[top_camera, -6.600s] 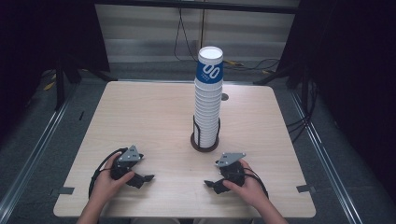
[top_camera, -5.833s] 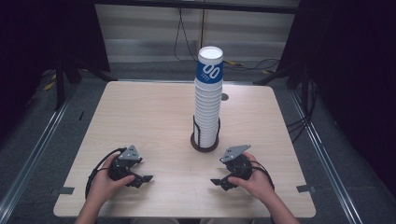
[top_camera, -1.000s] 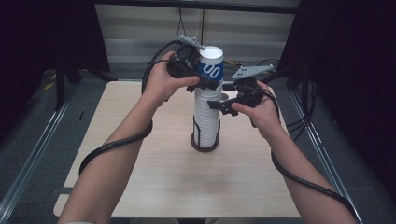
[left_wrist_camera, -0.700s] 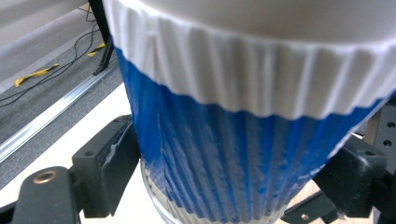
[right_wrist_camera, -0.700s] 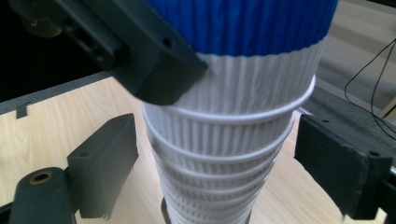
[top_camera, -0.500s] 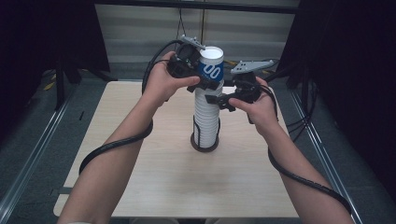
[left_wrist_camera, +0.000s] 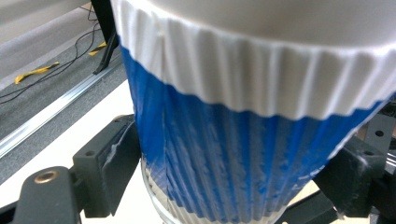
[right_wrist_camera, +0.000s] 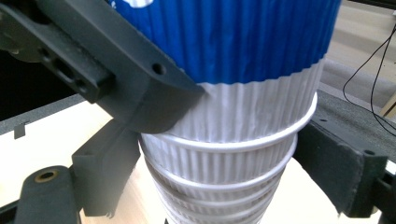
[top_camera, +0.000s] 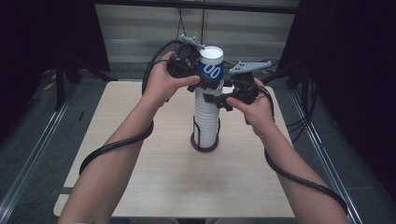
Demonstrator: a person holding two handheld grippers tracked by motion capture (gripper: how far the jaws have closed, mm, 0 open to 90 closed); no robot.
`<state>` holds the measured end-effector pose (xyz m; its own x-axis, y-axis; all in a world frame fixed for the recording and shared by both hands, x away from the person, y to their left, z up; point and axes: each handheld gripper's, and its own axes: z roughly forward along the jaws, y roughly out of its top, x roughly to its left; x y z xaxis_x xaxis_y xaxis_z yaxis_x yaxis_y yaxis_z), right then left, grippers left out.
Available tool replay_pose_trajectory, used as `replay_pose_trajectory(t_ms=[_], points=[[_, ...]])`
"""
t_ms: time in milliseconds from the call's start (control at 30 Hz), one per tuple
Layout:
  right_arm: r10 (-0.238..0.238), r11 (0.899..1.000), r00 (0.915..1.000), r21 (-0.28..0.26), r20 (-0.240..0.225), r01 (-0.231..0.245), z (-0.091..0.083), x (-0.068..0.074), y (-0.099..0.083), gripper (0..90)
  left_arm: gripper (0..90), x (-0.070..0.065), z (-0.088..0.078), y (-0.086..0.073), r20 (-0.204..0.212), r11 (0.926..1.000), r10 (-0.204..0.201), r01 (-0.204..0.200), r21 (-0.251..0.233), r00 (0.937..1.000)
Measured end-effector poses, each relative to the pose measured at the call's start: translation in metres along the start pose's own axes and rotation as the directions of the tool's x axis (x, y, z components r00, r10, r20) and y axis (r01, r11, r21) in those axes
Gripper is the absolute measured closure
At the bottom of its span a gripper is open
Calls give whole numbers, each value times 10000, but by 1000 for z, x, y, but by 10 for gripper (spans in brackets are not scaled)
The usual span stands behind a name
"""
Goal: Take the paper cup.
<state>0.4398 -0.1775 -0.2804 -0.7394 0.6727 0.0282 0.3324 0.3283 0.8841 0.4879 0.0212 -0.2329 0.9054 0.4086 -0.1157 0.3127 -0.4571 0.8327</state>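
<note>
A tall stack of white ribbed paper cups stands on a dark round base at the middle of the table. The top cup is blue with a white rim. My left gripper is shut on this blue cup, a pad pressing on each side. Just below it, my right gripper has its jaws around the white cups. Those jaws have just been closing, and both pads touch the stack. The left gripper's jaw crosses the right gripper view above.
The light wooden table has bare room on all sides of the stack. Cables trail from both grippers along the person's forearms. Dark stands and floor cables lie beyond the far edge.
Both hands have come up from the table's near edge to the top of the stack. Over the last second they have stayed where they are.
</note>
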Motion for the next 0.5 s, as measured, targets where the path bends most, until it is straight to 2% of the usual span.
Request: replay_pose_trajectory(t_ms=[200, 367, 500], points=[[13, 10000, 10000, -61, -22, -13, 0, -1, -1, 144, 173, 0, -6, 2, 55, 9994, -121, 123, -331, 9999], [3, 9999, 10000, -117, -17, -3, 0, -1, -2, 144, 175, 0, -7, 2, 30, 9993, -169, 169, -328, 9999], [59, 9999, 10000, -127, 11, -58, 0, -1, -2, 144, 183, 0, -9, 3, 28, 9979, -238, 239, -601, 9997]])
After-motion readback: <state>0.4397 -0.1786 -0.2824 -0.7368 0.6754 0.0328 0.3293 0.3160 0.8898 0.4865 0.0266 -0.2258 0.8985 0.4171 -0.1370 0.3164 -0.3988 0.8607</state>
